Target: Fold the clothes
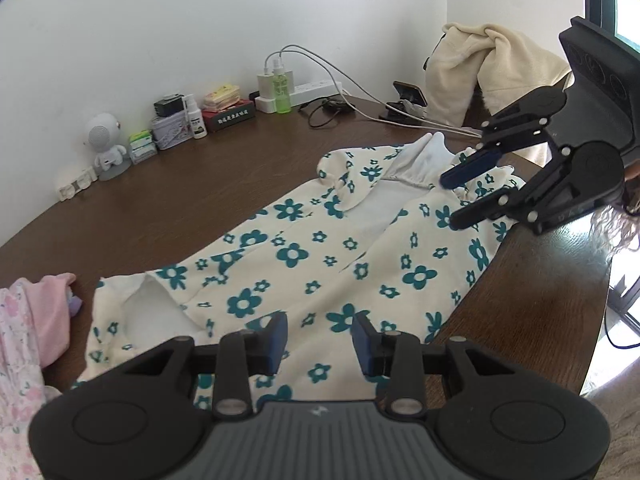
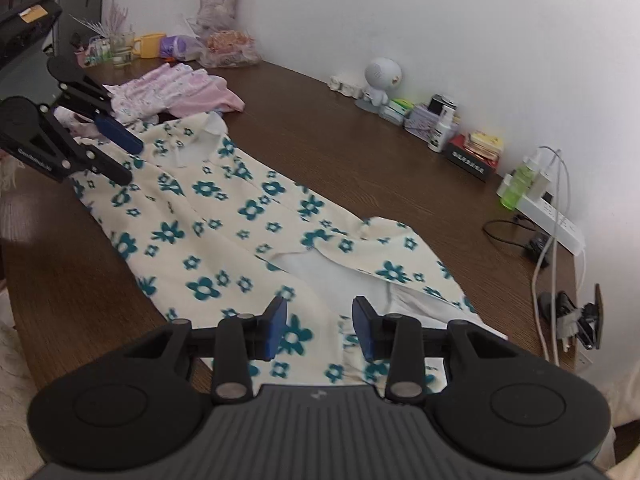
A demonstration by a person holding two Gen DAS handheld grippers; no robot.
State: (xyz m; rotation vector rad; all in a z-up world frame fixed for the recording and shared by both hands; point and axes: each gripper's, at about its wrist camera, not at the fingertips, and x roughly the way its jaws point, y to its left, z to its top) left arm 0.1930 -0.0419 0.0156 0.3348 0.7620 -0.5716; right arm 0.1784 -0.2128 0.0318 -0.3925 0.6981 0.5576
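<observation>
Two empty hand-held grippers above floral garment (image 1: 320,248).

Left wrist view: low over one end of the flowered garment (image 1: 320,264), looking along it toward the corner with the power strip (image 1: 308,90). Right wrist view: low over the opposite end, facing back toward the pink clothes (image 2: 180,92) and vase (image 2: 218,6). Both close to the brown surface (image 1: 208,168). Shared by both: garment, wall-side clutter (robot figurine (image 1: 106,146), green bottle (image 2: 520,184)), and the other tongs, left (image 2: 120,156), right (image 1: 464,200).
</observation>
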